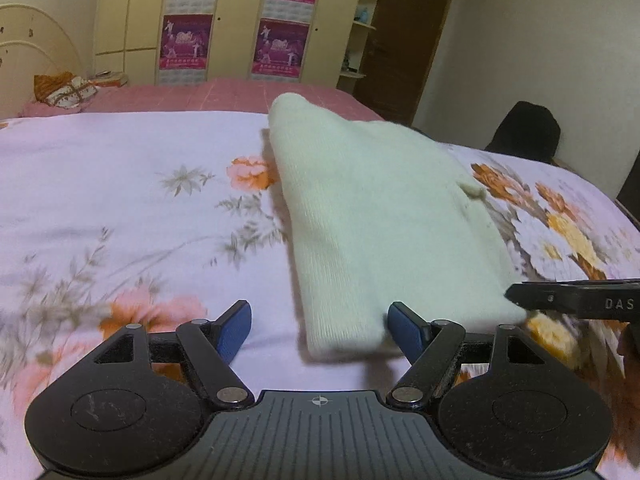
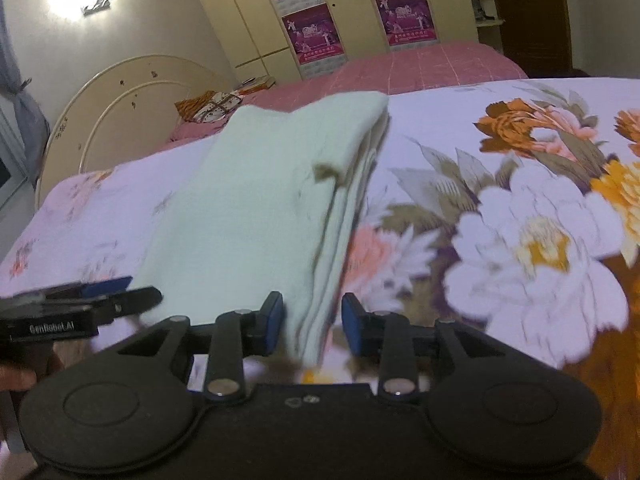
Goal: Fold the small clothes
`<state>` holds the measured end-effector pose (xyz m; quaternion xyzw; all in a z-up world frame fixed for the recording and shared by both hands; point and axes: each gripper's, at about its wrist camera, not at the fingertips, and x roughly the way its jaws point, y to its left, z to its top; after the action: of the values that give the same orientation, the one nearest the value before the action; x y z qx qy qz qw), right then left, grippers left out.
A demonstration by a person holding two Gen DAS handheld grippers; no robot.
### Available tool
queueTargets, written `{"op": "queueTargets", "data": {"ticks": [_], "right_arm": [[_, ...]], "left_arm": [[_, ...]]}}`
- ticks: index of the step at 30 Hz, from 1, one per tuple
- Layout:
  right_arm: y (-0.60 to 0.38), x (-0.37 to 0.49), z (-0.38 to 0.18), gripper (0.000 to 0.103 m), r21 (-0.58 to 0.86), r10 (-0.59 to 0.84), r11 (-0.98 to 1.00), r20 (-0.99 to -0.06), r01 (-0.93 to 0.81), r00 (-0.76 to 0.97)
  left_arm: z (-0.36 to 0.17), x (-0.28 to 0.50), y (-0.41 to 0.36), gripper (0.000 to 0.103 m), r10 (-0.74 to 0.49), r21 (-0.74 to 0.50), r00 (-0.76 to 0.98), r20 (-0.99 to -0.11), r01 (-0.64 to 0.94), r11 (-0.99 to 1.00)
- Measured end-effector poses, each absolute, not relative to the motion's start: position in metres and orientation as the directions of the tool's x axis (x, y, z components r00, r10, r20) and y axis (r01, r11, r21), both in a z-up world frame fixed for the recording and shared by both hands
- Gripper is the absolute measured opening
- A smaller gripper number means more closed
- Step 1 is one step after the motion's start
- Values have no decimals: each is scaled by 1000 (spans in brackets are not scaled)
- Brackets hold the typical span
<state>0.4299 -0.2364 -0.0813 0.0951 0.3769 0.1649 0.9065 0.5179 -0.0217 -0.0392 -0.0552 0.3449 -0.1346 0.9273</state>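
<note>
A folded cream knit garment (image 1: 372, 208) lies on the floral bedsheet (image 1: 120, 200). My left gripper (image 1: 320, 328) stands open over the garment's near corner. That corner lies between the blue pads, close to the right pad (image 1: 404, 330), and is not pinched. In the right wrist view the garment (image 2: 256, 208) shows its stacked folded edge on the right. My right gripper (image 2: 313, 322) is open a little, with this edge between its pads and a gap on each side. Each gripper's tip shows at the edge of the other view: the right gripper (image 1: 560, 300), the left gripper (image 2: 120, 296).
The floral sheet (image 2: 520, 240) covers the near bed; a pink bedspread (image 1: 200, 96) lies beyond. A patterned pillow (image 1: 64, 88) sits by the cream headboard (image 2: 120, 96). A wardrobe with posters (image 1: 280, 20), a dark door (image 1: 404, 40) and a dark chair (image 1: 524, 128) stand behind.
</note>
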Motion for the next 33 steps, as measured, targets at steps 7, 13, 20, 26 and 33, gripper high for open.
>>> {"op": "queueTargets", "data": {"ticks": [7, 13, 20, 26, 33], "right_arm": [[-229, 410, -82, 33, 221, 338, 941, -656, -257, 674], [-244, 414, -54, 40, 259, 330, 942, -591, -215, 736], [-250, 453, -55, 43, 373, 349, 917, -580, -141, 736], [-231, 482, -62, 41, 330, 334, 930, -579, -161, 744], [-238, 499, -75, 41, 325, 336, 932, -610, -160, 718]], "left_arm": [[-30, 503, -20, 75, -267, -162, 727, -632, 213, 964], [-5, 519, -7, 75, -255, -199, 783, -568, 171, 965], [-6, 560, -21, 75, -273, -223, 763, -586, 172, 959], [-26, 577, -38, 76, -252, -191, 731, -634, 167, 967], [-18, 582, -36, 76, -237, -165, 740, -629, 170, 971]]}}
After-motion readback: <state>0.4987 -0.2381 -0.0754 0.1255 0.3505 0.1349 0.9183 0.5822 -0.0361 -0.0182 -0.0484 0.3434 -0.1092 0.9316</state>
